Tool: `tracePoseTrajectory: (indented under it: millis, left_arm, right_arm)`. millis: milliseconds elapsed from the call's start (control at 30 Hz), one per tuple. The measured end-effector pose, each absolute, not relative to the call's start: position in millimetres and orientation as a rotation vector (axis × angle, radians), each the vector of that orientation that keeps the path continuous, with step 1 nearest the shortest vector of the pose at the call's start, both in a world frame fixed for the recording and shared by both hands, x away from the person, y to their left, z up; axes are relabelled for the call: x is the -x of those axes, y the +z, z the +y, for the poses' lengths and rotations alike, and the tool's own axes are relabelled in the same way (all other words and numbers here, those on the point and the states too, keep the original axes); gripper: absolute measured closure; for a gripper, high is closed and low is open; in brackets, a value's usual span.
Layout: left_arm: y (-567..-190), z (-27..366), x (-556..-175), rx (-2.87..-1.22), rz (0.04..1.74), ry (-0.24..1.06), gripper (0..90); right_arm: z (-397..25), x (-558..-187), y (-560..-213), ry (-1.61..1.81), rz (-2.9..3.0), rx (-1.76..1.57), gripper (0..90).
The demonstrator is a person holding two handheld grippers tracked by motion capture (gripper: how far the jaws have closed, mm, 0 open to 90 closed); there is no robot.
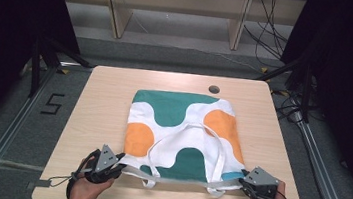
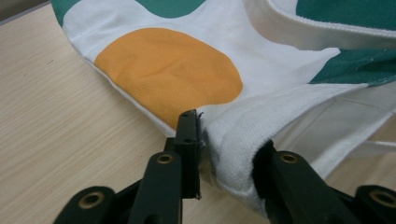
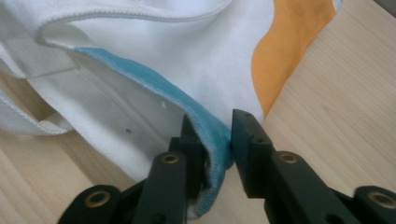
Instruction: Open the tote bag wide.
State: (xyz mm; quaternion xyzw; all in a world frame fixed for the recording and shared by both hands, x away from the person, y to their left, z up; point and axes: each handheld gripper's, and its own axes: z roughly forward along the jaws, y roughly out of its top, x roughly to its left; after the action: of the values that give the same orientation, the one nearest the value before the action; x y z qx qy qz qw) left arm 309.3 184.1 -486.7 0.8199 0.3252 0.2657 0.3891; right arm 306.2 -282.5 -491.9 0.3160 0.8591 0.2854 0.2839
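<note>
A tote bag (image 1: 181, 125) patterned in green, orange and white lies flat on the wooden table (image 1: 104, 96), with its open mouth and white straps (image 1: 218, 157) toward the near edge. My left gripper (image 1: 118, 169) is at the bag's near left corner. In the left gripper view, the left gripper (image 2: 229, 144) is shut on a thick fold of the white hem (image 2: 233, 140), just below an orange patch (image 2: 168, 74). My right gripper (image 1: 245, 180) is at the near right corner. In the right gripper view, the right gripper (image 3: 215, 135) pinches the blue-edged hem (image 3: 212, 133).
A round cable hole (image 1: 214, 89) sits at the table's far edge. Bare wood runs along both sides of the bag. Behind the table stand a wooden shelf frame (image 1: 119, 12) and loose cables (image 1: 267, 34) on the floor. Metal rails (image 1: 10, 126) flank the table.
</note>
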Motion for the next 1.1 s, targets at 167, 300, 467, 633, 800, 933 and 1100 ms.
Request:
tracePoseTrajectory:
  millis: [167,300,467,633,800,933,1100]
  left_arm:
    - [-482,182,-305,-2.044,0.823,0.665,76.5]
    - [-482,183,-306,-2.042,0.821,0.661,76.5]
    - [-479,184,-307,-2.03,0.81,0.656,76.0]
    - [-479,184,-305,-2.008,0.828,0.65,76.1]
    - [-470,187,-305,-1.96,0.813,0.645,77.2]
    - [-456,185,-304,-1.913,0.796,0.643,78.6]
    - [-428,183,-307,-1.86,0.768,0.7,79.6]
  right_arm:
    - [-287,-305,-486,0.807,2.257,-0.829,81.2]
    - [-290,-308,-486,0.845,2.247,-0.882,74.2]
    - [-285,-314,-491,0.792,2.272,-0.872,70.3]
    - [-289,-316,-484,0.877,2.272,-0.858,82.6]
    - [-295,-312,-463,0.989,2.19,-0.879,83.6]
    - [-297,-311,-446,1.061,2.145,-0.86,84.2]
    - [-296,-313,-421,1.102,2.07,-0.822,84.9]
